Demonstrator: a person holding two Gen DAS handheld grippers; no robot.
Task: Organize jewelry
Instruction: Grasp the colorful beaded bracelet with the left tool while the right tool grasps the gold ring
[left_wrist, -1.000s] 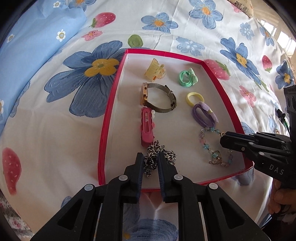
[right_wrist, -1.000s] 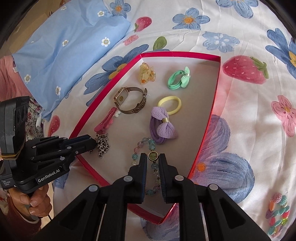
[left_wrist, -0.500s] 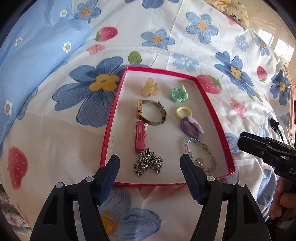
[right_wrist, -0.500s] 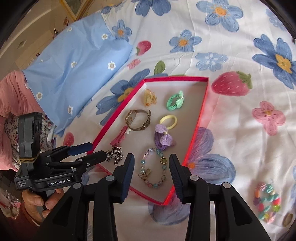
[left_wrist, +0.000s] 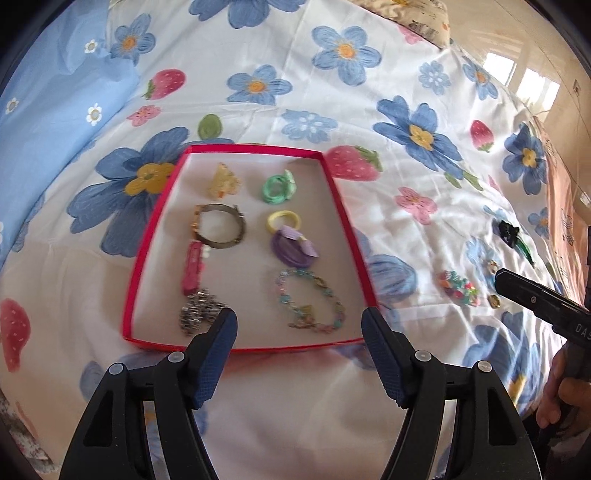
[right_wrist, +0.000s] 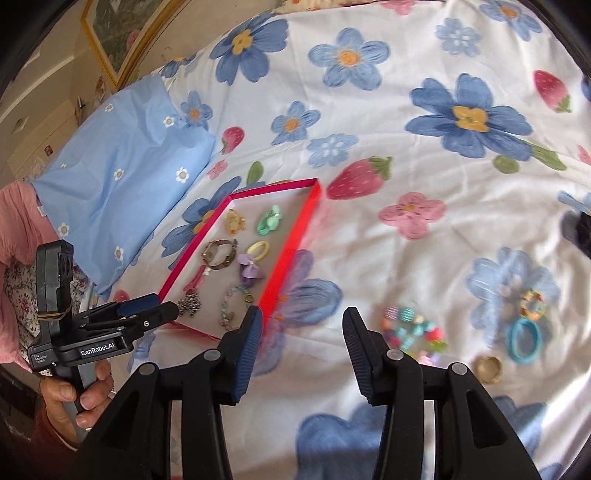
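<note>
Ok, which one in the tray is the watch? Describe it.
Find the red-edged tray on the flowered bedsheet. The watch lies in its left column, second from the far end, between the yellow claw clip and pink clip: the only gold-faced metal band.

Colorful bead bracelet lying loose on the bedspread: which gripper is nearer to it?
Right. The right gripper hovers open just beside the colorful bead bracelet; the left gripper, open too, hangs over the red tray, farther away.

Both claws newly open, withdrawn.
</note>
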